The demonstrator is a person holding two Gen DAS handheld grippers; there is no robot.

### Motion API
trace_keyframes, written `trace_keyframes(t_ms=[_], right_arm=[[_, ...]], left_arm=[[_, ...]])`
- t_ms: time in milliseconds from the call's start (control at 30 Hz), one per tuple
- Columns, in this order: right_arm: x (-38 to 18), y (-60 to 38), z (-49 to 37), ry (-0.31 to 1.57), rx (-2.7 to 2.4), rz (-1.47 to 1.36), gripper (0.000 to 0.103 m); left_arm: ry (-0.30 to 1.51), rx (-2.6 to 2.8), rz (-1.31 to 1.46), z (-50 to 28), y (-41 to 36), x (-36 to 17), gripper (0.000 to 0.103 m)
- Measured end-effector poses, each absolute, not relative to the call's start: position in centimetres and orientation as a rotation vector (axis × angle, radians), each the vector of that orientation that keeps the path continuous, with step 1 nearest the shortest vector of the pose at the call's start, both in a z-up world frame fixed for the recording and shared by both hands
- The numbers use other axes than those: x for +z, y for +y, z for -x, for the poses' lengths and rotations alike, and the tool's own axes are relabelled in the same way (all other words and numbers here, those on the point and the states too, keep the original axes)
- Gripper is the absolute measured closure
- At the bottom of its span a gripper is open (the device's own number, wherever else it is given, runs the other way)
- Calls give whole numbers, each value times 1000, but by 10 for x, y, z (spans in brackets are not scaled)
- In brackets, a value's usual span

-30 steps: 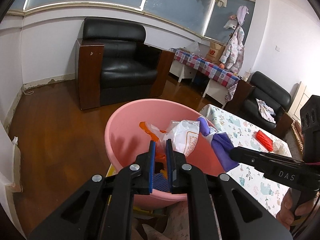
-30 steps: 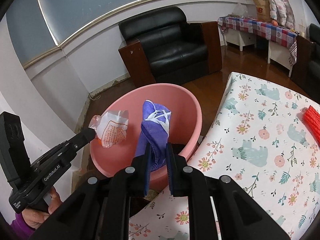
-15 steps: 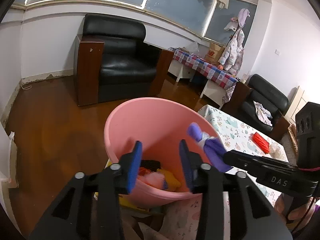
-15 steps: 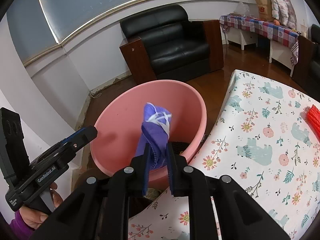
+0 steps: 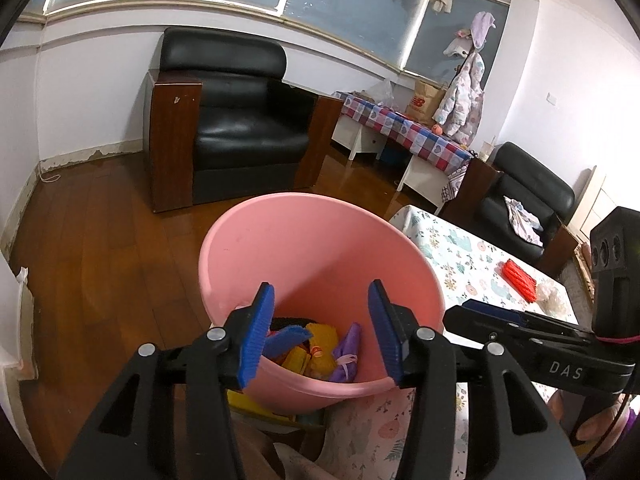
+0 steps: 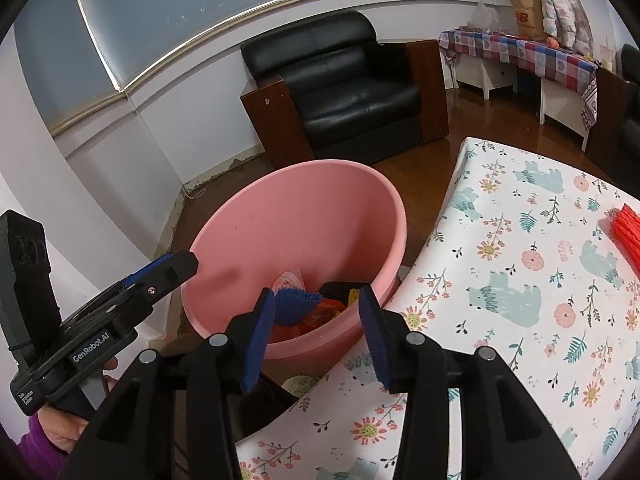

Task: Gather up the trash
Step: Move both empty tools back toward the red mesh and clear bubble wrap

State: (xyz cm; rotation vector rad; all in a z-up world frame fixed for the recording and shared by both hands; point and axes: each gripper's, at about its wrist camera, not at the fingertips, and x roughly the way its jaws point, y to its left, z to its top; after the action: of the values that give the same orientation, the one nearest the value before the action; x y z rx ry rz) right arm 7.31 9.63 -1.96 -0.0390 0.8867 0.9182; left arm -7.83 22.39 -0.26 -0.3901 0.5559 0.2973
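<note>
A pink bucket [image 5: 320,248] [image 6: 296,220] stands beside the table, below both grippers. Loose trash lies at its bottom: a purple bag [image 5: 348,354], yellow pieces [image 5: 320,340], a blue mesh scrap [image 6: 296,304] and an orange wrapper [image 6: 324,312]. My left gripper [image 5: 322,332] hangs over the bucket's near rim with its jaws opening and nothing between them. My right gripper [image 6: 316,332] is over the rim on the table side, its jaws opening too and holding nothing. A red bundle [image 5: 518,276] [image 6: 626,232] lies on the table.
The table [image 6: 520,280] wears a floral cloth and borders the bucket on the right. A black armchair [image 5: 236,132] stands against the far wall on the wooden floor [image 5: 100,240]. A side table with a checked cloth [image 5: 404,128] lines the right wall.
The left gripper opened and its clear and orange wrapper fell into the bucket. Then the right gripper opened and the purple bag dropped in as well. Neither hand shifted.
</note>
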Motion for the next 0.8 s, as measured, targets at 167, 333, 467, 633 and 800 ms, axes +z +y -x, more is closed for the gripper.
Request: trace_keyframes(t_ms=[167,333,467,633,800], right_arm=[[-19,87,-74,886,906,21,58],[-19,73,-79,889,884,-4,57],[-19,59,-82,888,864,-26,56],[-19,44,-86,890,844,-53,56],[-20,29,-88,890,829,-71,55]], left_arm=[[560,290,381,77,220,-1,54],[566,283,367,74,213,3,54],[568,275,356,72,207,6,54],[576,270,341,68,200,9,54],[581,258,327,64,193,12,54]])
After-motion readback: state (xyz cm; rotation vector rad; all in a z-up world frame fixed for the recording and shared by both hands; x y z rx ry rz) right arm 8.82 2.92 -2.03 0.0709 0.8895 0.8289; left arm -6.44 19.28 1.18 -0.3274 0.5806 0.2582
